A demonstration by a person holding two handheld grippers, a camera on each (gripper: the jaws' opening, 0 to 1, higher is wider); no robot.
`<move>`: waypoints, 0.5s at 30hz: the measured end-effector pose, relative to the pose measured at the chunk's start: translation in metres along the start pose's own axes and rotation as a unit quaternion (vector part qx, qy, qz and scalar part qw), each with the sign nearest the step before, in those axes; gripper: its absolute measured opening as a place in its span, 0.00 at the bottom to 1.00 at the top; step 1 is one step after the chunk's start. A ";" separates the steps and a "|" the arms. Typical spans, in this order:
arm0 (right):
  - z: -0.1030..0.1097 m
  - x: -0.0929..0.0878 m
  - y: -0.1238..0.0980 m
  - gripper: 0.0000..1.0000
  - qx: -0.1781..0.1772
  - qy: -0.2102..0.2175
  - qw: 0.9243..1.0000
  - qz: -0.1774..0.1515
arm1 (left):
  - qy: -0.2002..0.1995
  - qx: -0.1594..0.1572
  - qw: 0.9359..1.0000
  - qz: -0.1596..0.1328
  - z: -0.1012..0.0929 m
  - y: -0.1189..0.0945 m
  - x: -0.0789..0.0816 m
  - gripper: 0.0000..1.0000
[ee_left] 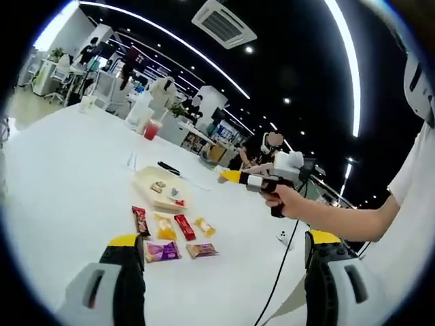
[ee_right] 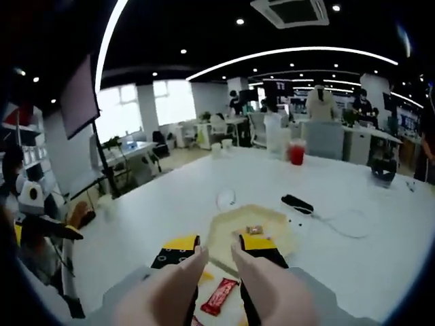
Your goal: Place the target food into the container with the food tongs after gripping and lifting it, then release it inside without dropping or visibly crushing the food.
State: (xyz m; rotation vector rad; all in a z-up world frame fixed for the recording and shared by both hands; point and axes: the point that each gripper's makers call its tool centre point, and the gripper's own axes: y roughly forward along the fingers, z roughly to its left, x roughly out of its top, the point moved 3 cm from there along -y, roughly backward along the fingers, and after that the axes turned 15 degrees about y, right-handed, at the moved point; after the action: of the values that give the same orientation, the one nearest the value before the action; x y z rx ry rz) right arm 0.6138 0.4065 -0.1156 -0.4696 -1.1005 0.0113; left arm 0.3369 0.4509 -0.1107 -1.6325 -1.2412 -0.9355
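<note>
A cream tray (ee_left: 151,182) lies on the white table (ee_left: 68,176) with a few small wrapped pieces in it. In front of it lie several snack packets: a red one (ee_left: 184,227), a yellow one (ee_left: 165,227), a purple one (ee_left: 162,251). My left gripper (ee_left: 224,239) hangs above the near table edge, jaws wide apart and empty. A hand holds my right gripper (ee_left: 230,176) in the air just right of the tray. In the right gripper view the right gripper (ee_right: 217,252) points at the tray (ee_right: 228,238), its pale fingers (ee_right: 187,278) slightly parted over a red packet (ee_right: 219,297).
A black object (ee_right: 297,202) with a white cable lies beyond the tray, and a red cup (ee_right: 296,153) stands farther back. A black cable (ee_left: 282,261) hangs from the right gripper across the table. Desks, chairs and people fill the office behind.
</note>
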 end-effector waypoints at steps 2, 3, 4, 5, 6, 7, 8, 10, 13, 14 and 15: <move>0.002 -0.004 0.000 0.22 0.000 -0.005 1.000 0.004 | 0.006 0.000 1.000 -0.003 -0.001 -0.003 0.004 0.99; 0.002 -0.006 0.000 0.22 0.000 -0.005 1.000 0.005 | 0.005 0.004 1.000 -0.008 0.001 -0.005 0.005 0.99; 0.003 -0.007 0.000 0.22 0.000 -0.005 1.000 0.005 | 0.000 0.006 1.000 -0.013 0.003 -0.006 0.006 0.99; 0.003 -0.007 0.000 0.22 0.000 -0.005 1.000 0.004 | -0.004 0.007 1.000 -0.016 0.004 -0.007 0.005 0.99; 0.003 -0.007 -0.001 0.22 -0.002 -0.004 1.000 0.002 | -0.006 0.006 1.000 -0.017 0.005 -0.007 0.004 0.99; 0.000 -0.005 -0.003 0.22 -0.004 0.000 1.000 -0.004 | -0.010 0.004 1.000 -0.016 0.006 -0.006 0.002 0.99; 0.000 -0.005 -0.005 0.22 -0.007 0.007 1.000 -0.007 | -0.013 0.003 1.000 -0.012 0.007 -0.005 0.000 0.99; 0.003 -0.008 -0.010 0.22 -0.006 0.023 1.000 -0.008 | 0.001 -0.003 1.000 -0.002 0.002 -0.006 0.002 0.99; 0.006 -0.012 -0.011 0.23 -0.006 0.011 1.000 -0.003 | 0.001 0.003 1.000 -0.015 0.004 -0.008 0.007 0.99; 0.007 -0.013 -0.013 0.23 -0.007 0.011 1.000 -0.004 | -0.001 0.004 1.000 -0.018 0.005 -0.008 0.008 0.99; 0.007 -0.012 -0.014 0.23 -0.007 0.013 1.000 -0.007 | -0.007 0.004 1.000 -0.022 0.005 -0.007 0.008 0.99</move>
State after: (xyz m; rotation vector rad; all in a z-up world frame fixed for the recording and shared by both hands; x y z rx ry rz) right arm 0.5991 0.3933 -0.1180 -0.4745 -1.0787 -0.0150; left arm 0.3318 0.4590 -0.1040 -1.6136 -1.2941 -0.9468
